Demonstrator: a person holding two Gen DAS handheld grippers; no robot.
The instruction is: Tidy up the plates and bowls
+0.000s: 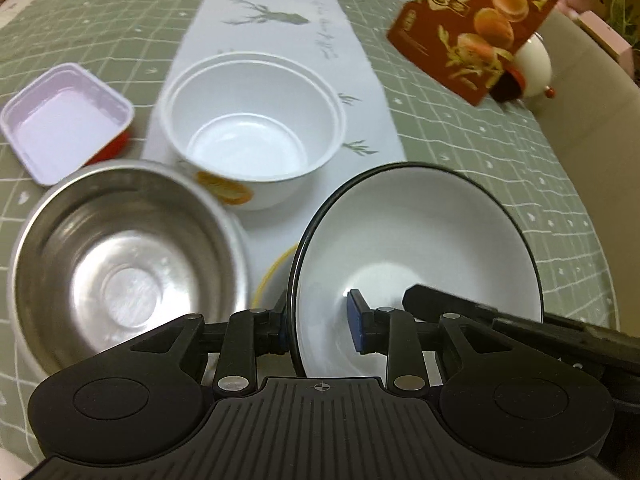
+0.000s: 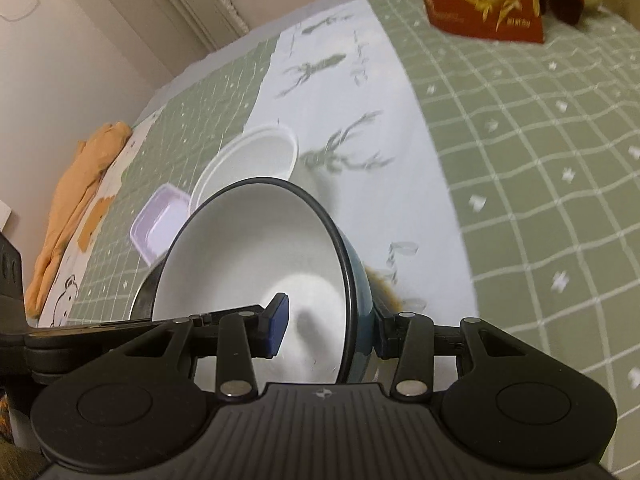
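A dark-rimmed bowl (image 1: 420,248), white inside and teal outside, is tilted up above the table. My left gripper (image 1: 320,320) straddles its left rim, one finger inside and one outside, with a gap at the inner pad. My right gripper (image 2: 328,328) straddles the opposite rim of the same bowl (image 2: 256,248), also with a gap at the inner pad. A steel bowl (image 1: 120,264) sits at the left. A stack of white bowls (image 1: 252,132) with an orange print stands behind it. A pink square dish (image 1: 64,116) lies further left.
A yellow-rimmed plate (image 1: 276,276) peeks out under the held bowl. A red quail-egg pouch (image 1: 480,24) and a white round pot (image 1: 532,68) stand at the back right. The table carries a green checked cloth (image 2: 540,160) with a white deer-print runner (image 2: 360,100). An orange cloth (image 2: 76,184) lies at the far left.
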